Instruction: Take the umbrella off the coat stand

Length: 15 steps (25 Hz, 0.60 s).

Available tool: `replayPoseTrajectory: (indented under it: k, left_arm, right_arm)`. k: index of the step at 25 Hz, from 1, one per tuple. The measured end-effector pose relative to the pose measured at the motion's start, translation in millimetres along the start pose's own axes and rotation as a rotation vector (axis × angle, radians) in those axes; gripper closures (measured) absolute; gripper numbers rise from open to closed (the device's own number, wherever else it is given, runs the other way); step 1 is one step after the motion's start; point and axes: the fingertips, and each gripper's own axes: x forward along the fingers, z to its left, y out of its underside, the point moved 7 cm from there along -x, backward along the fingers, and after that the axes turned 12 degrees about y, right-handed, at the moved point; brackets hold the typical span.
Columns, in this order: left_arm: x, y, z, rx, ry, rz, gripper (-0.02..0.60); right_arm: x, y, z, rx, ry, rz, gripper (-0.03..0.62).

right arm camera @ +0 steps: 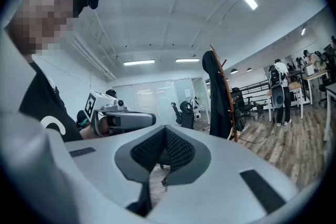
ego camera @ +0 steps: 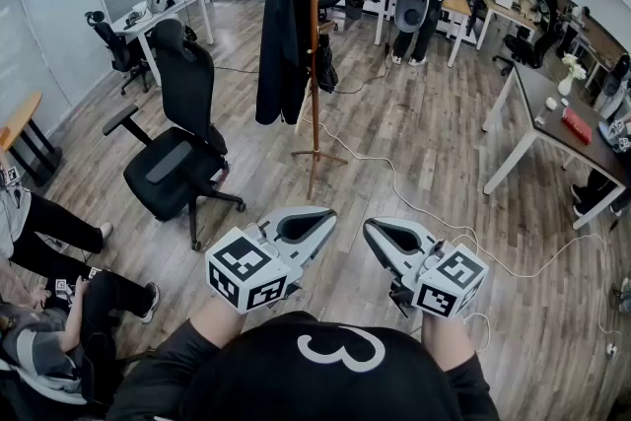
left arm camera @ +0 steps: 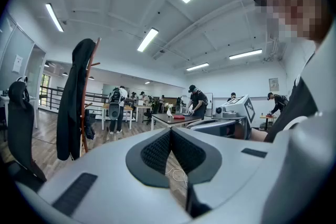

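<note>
Wooden coat stand (ego camera: pixel 314 113) is well ahead on the plank floor. The limp black fabric hanging from its top pegs looks like the umbrella (ego camera: pixel 281 25), can't confirm. Left gripper (ego camera: pixel 328 214) and right gripper (ego camera: pixel 369 228): jaws together, empty. Close in, open, clamp something rigid rather than slack cloth, lift clear of the peg.

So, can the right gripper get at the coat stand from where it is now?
Probably not yet. The right gripper is shut and held close to the person's body, and the coat stand is well ahead. Only wooden floor and a white cable lie between, so stepping forward looks feasible.
</note>
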Motion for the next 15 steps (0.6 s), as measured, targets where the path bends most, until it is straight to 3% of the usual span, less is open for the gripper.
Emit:
replayPoseTrajectory:
  k: [8,15]
  left_arm:
    - [3,-6,-30,0.024,0.023,-0.004,0.566]
    - [6,-7,-33,0.032,0.035,-0.002,0.566]
  right_arm:
    - [-26,-7,10,-0.008,-0.005,-0.020,0.569]
    - [-29,-8,9,0.010,-0.007,-0.053,0.569]
